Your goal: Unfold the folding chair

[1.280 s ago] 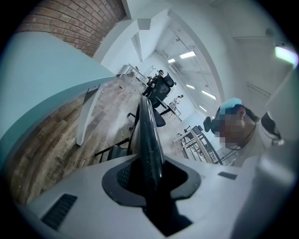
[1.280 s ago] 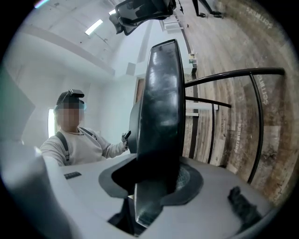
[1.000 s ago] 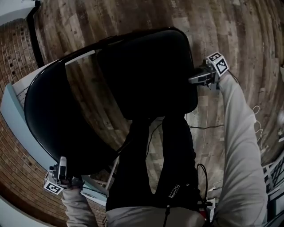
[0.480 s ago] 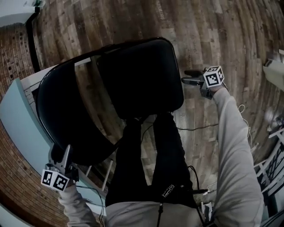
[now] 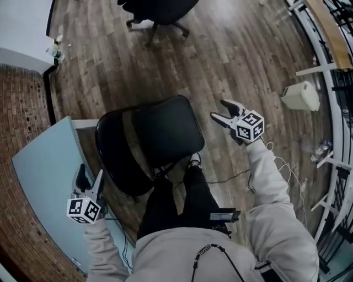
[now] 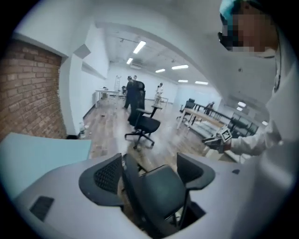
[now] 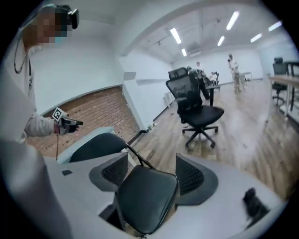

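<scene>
The black folding chair [image 5: 165,132] stands opened out on the wood floor, its seat flat and its backrest [image 5: 113,148] toward the left. My left gripper [image 5: 90,177] hangs beside the backrest at the lower left, apart from it, jaws opening with nothing between them. My right gripper [image 5: 219,109] floats to the right of the seat, open and empty. In the left gripper view the gripper [image 6: 152,175] looks down past its pads at the seat [image 6: 161,196] below. From the right gripper [image 7: 150,172] I see the seat [image 7: 145,198] and backrest [image 7: 96,144] lower down.
A pale blue panel [image 5: 44,187] leans by the brick wall [image 5: 22,104] at the left. The person's legs [image 5: 176,204] stand just behind the chair, with a cable [image 5: 231,176] on the floor. A black office chair [image 5: 157,11] is at the far side, a white box [image 5: 300,96] at right.
Both grippers came off the chair's edges, opened their jaws and rose. The view pulled up and back, so the chair now looks smaller and stands by itself.
</scene>
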Available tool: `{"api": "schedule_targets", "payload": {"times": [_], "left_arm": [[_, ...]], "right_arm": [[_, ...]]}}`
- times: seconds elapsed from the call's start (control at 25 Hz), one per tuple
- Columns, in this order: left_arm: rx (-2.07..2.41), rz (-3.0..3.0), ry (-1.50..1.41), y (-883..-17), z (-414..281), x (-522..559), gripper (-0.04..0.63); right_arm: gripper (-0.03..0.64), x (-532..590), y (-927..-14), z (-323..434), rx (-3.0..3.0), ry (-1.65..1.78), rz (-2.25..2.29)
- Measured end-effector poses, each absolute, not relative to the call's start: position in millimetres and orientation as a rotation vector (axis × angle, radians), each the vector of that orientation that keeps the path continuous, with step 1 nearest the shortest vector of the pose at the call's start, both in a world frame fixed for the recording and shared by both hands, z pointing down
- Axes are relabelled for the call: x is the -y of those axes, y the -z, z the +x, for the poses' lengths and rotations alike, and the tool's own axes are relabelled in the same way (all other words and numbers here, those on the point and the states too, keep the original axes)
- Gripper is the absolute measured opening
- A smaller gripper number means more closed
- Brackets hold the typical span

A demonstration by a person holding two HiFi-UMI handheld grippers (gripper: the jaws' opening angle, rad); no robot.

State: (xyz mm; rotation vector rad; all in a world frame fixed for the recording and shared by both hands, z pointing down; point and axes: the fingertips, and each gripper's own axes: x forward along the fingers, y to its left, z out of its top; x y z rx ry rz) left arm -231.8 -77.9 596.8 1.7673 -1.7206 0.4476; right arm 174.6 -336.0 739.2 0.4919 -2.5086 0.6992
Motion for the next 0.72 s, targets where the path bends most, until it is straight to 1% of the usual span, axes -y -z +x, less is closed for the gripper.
{"api": "schedule_targets", "payload": {"times": [0.08,0.16,0.2,0.24,0.28,0.32,0.36,0.4,0.44,0.56,0.72], "left_arm": [[1.657,1.905,-0.389,-560.1,-203.8,88.7,0.371],[1.650,2.043,-0.435,-517.4,-183.4,94.8,0.362],[1.659,2.107,-0.438,-493.3,-178.1,97.6,0.344],[1.665,2.170,-0.413,-467.7,-175.2,100.2,0.306],[1.664,2.236,-0.359,-441.0,-173.2,102.4,0.245],[1.651,2.305,-0.287,-413.7,-170.5,102.6,0.169],[1.630,2.370,-0.213,-387.1,-165.8,98.7,0.073],[1.607,2.426,-0.156,-363.1,-159.8,90.8,0.009],[1.593,2.474,-0.128,-343.3,-154.0,81.9,0.008],[1.616,2.578,-0.128,-303.2,-145.0,77.1,0.006],[1.649,2.595,-0.067,-274.7,-132.8,60.1,0.006]], "right_arm": [[0.313,321.8,-660.1,156.6,2.507,-0.536,0.592],[0.311,297.6,-579.0,129.9,2.538,-0.416,0.650],[0.311,283.9,-541.6,113.8,2.567,-0.378,0.667],[0.310,270.1,-507.7,97.3,2.595,-0.341,0.685],[0.302,257.3,-476.7,81.8,2.619,-0.299,0.710],[0.237,245.3,-448.1,68.5,2.640,-0.259,0.743],[0.103,232.6,-421.5,57.6,2.662,-0.238,0.783],[0.021,218.5,-397.2,48.3,2.687,-0.245,0.824],[0.009,204.6,-375.3,40.1,2.710,-0.268,0.869],[0.008,182.5,-317.0,16.4,2.772,-0.282,0.985],[0.008,142.0,-275.5,10.4,2.838,-0.326,0.998]]}}
